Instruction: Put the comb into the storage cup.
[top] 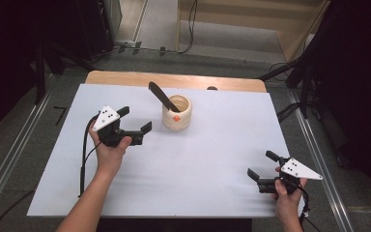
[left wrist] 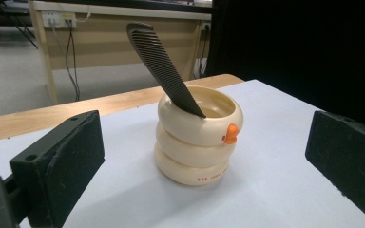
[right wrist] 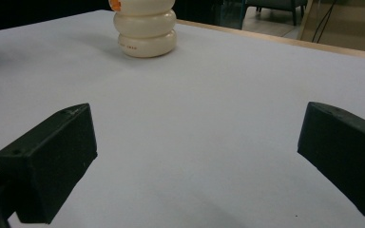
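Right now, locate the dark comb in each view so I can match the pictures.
High view: the comb leans up-left out of the cream holder, top centre.
Left gripper view: comb upper centre, standing in the holder.
Right gripper view: comb not in it.
Shared landmark: the holder.

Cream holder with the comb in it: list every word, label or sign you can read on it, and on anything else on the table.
Bottom ring of the cream holder: a line of small brown print, too small and blurred to read.
Same print in the right gripper view: also unreadable.
Comb: no lettering visible.
White table cover: none.
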